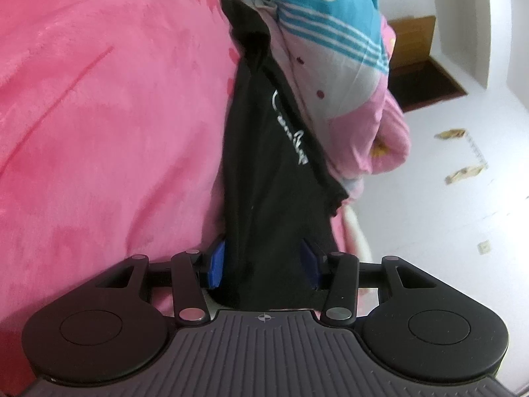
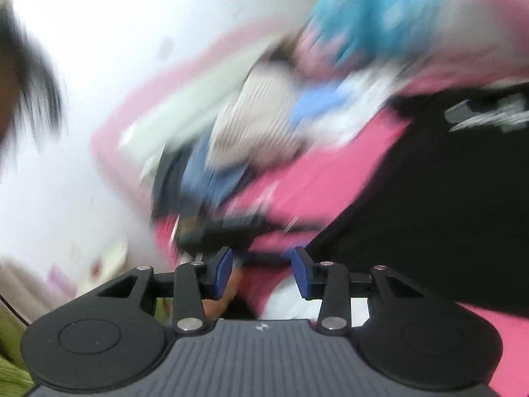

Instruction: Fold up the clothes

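We see the left gripper (image 1: pixel 263 263) tilted slightly down, clamped on the black shirt (image 1: pixel 264 152) over the pink blanket (image 1: pixel 99 115), while the right gripper (image 2: pixel 261 271) hangs empty, jaws apart.

One black garment (image 1: pixel 264 178), one pink blanket (image 1: pixel 99 132)

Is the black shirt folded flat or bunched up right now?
Bunched: the black shirt hangs in a narrow, gathered strip between the left gripper pads, off the pink blanket.
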The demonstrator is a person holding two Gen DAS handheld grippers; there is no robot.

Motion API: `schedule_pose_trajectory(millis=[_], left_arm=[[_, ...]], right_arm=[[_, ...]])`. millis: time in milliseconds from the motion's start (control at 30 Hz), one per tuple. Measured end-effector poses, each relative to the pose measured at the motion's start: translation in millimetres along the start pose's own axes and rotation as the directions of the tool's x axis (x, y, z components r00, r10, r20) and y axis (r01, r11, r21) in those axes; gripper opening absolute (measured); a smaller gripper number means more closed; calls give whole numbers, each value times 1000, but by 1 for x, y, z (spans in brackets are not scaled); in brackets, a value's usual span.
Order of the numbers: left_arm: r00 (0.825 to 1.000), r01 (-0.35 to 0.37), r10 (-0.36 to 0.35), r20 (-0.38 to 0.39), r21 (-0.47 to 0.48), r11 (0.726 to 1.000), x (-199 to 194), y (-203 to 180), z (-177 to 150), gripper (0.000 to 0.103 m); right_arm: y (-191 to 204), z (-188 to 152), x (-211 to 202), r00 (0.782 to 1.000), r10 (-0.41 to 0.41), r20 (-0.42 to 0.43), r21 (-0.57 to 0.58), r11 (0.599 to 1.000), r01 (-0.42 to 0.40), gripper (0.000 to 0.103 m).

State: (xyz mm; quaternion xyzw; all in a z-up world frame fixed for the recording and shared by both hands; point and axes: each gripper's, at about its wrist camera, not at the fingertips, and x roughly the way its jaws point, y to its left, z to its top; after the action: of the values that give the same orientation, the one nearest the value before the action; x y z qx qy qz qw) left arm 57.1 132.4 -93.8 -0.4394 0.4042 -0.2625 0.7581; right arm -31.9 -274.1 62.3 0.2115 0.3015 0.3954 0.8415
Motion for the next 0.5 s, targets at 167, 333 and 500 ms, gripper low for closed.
schedule_pose_trajectory(millis=[167,333,500], left_arm=[[998,-66,66,-8,52,996,-3,-6,-8,45],[987,-159,159,10,131,979,-1,-15,-17,43],[968,-252,249,39,121,960,1,-24,-20,34]], right_arm=[[-10,-5,-165,879,-297,374,129,955,268,43],[-49,-39,-236,774,-480,414,382,863,331,44],[-141,-72,-195,781,-570,254,616,718,324,44]])
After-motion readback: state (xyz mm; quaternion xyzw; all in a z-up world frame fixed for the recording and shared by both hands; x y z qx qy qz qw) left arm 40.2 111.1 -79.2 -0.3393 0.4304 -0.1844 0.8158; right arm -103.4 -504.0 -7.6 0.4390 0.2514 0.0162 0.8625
